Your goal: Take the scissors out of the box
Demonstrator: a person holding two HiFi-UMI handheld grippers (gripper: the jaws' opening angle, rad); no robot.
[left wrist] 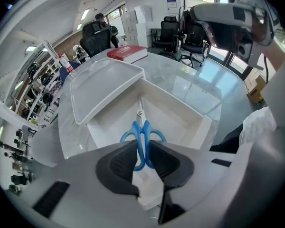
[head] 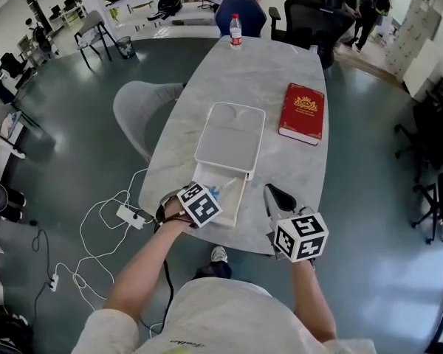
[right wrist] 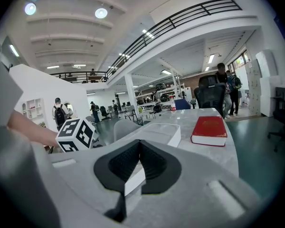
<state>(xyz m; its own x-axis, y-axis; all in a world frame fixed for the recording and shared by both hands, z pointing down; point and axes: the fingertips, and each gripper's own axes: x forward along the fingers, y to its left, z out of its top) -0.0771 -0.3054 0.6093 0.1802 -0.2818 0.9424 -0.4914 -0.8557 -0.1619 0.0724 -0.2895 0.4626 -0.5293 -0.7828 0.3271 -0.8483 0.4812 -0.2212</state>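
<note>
The left gripper [left wrist: 142, 146] has its jaws drawn in narrow, pads clamped on the blue handles of the scissors [left wrist: 142, 126]. The blades point straight away from the claw's tips, over the open white box [left wrist: 199, 122] just beyond them. The box's lid [left wrist: 104, 80] lies past the box, farther out from the claw. The right gripper [right wrist: 140, 144] sits just beside the box with its jaw tips touching and nothing pinched. A red book [right wrist: 210, 129] lies well ahead of it, to its right.
</note>
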